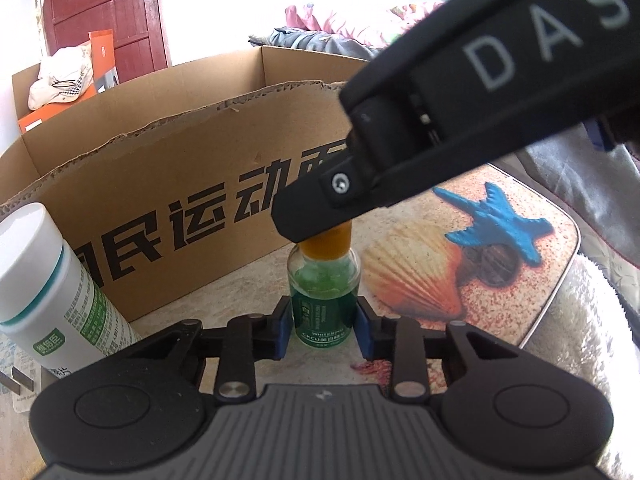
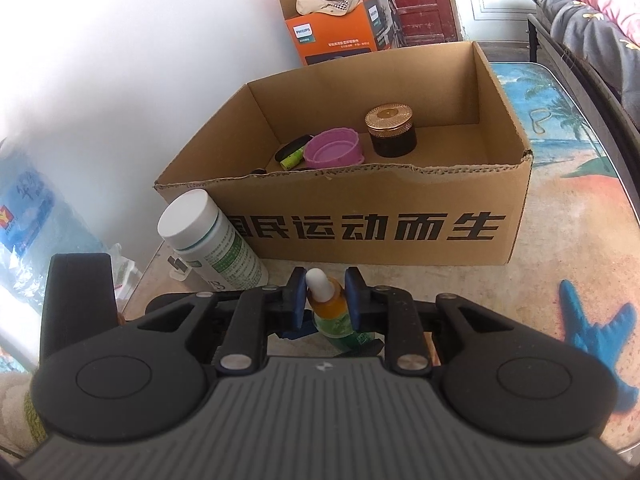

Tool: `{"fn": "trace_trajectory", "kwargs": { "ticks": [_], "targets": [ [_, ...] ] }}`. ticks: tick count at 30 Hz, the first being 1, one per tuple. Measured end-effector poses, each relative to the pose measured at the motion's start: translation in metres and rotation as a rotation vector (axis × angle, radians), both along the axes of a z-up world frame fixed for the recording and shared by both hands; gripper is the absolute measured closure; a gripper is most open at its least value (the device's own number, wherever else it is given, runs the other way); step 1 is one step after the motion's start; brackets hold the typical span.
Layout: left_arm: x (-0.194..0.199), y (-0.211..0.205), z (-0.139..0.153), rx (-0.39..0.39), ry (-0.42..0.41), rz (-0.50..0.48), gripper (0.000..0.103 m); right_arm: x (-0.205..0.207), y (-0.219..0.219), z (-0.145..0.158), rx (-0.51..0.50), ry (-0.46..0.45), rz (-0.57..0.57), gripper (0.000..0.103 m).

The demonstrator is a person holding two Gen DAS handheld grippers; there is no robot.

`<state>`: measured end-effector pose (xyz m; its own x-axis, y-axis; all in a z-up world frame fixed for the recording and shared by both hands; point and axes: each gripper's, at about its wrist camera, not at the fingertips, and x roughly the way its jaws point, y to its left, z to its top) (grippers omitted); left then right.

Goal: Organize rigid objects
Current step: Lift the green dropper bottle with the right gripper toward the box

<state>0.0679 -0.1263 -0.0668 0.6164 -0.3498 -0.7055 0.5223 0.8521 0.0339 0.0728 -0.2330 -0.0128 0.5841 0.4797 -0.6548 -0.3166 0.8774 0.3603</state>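
The left tool (image 1: 324,330) clamps the green bottle (image 1: 323,300) upright on the desk (image 1: 256,268) — steadying it, probably — while the right tool (image 2: 324,294) pinches its orange cap (image 2: 326,300) beside the cardboard box (image 2: 360,220).

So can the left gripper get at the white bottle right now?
Probably not: the left gripper is shut on the green bottle, whose cap the right gripper clamps. The white bottle stands clear alongside.
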Motion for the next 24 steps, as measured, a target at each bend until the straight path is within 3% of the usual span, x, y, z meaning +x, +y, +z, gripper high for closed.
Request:
{"fn": "trace_trajectory", "kwargs": {
  "ticks": [6,16,20,24],
  "targets": [
    [-0.006,0.006,0.025,-0.022,-0.037,0.01,0.07,-0.008,0.002,0.027,0.005,-0.047,0.007,0.084],
    [0.026,0.023,0.116,-0.069,-0.132,0.075,0.07,0.019,0.012,0.124,0.025,-0.227,0.088,0.084],
    [0.064,0.025,0.13,-0.093,-0.07,0.099,0.07,0.06,0.013,0.136,0.037,-0.203,0.1,0.084],
    [0.104,0.025,0.116,-0.087,0.051,0.143,0.07,0.109,0.009,0.119,0.073,-0.085,0.107,0.084]
  ]
}}
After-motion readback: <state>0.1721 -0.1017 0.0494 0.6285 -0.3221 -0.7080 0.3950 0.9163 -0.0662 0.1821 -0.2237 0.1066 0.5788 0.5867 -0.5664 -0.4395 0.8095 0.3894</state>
